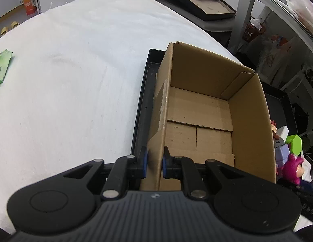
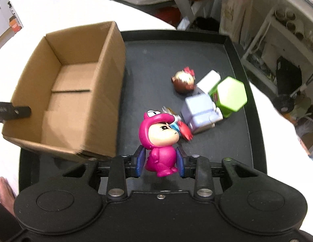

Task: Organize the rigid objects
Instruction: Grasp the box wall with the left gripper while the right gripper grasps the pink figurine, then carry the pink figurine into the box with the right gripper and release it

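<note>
My left gripper [image 1: 154,162] is shut on the near left wall of an open, empty cardboard box [image 1: 199,109] that stands on a black tray [image 1: 143,100]. In the right wrist view the box [image 2: 63,86] is at the left of the tray [image 2: 156,60]. My right gripper [image 2: 160,161] is shut on a pink figurine [image 2: 159,139], held upright above the tray. Behind it lie a lilac block toy [image 2: 199,113], a green hexagonal box [image 2: 230,94], a white block [image 2: 209,79] and a brown-haired doll head [image 2: 183,80].
The tray sits on a white tablecloth [image 1: 75,70]. A green packet [image 1: 2,66] lies at the table's far left. Shelves and clutter [image 2: 277,30] stand beyond the table on the right. The toys also show in the left wrist view [image 1: 287,153], right of the box.
</note>
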`<state>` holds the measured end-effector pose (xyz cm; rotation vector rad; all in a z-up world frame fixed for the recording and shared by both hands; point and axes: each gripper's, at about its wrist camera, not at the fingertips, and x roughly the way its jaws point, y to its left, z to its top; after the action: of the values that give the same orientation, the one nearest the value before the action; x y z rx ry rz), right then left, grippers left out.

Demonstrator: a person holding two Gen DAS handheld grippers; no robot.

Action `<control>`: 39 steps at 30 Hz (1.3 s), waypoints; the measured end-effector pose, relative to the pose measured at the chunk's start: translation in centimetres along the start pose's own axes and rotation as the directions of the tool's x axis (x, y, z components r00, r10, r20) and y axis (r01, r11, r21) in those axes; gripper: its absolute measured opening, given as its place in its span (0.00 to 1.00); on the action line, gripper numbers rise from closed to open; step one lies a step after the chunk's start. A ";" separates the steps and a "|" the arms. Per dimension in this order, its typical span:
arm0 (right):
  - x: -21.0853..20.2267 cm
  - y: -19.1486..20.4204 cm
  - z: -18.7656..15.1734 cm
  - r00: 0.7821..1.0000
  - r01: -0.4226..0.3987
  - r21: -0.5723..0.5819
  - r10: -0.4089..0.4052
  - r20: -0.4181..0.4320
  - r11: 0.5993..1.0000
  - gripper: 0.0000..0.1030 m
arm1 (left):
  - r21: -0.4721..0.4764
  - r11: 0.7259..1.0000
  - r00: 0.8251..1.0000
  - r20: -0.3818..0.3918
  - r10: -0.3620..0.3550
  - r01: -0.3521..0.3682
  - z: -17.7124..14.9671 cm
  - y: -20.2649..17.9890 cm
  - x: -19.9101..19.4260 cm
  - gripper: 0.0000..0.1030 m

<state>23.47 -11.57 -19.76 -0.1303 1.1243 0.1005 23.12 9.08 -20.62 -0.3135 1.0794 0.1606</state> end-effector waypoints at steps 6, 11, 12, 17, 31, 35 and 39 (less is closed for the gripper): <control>-2.2 1.4 1.2 0.999 -0.007 0.024 0.006 0.041 1.000 0.31 | 0.004 1.000 1.000 -0.008 -0.025 0.025 0.0 0.5 -0.2 0.13; -3.9 3.1 2.3 0.996 0.002 0.009 -0.003 0.090 1.000 0.31 | -0.004 0.998 0.998 -0.028 -0.057 0.057 0.0 0.8 0.0 0.15; -4.2 3.4 2.5 0.995 0.006 0.006 -0.007 0.099 1.000 0.31 | -0.007 0.998 0.997 -0.033 -0.066 0.066 -0.1 0.7 0.1 0.15; -4.8 5.3 3.2 0.992 0.023 -0.013 -0.021 0.122 1.000 0.31 | 0.006 0.994 0.993 -0.045 -0.107 0.108 -0.4 0.2 0.2 0.15; -4.1 10.1 4.8 0.993 0.007 -0.076 0.002 0.121 0.997 0.31 | -0.054 0.983 0.981 -0.067 -0.180 0.177 -0.3 2.1 0.3 0.18; -3.5 11.5 5.3 0.992 0.008 -0.094 0.004 0.124 0.996 0.31 | -0.084 0.976 0.976 -0.074 -0.207 0.201 -0.3 2.8 0.4 0.19; -3.0 12.5 6.0 0.992 0.005 -0.105 0.008 0.129 0.994 0.31 | -0.092 0.973 0.972 -0.078 -0.220 0.212 -0.2 2.9 0.5 0.19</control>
<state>25.71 1.64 -15.22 -0.2139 0.9896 0.1674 22.36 11.73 -21.64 -0.5145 1.1196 -0.0034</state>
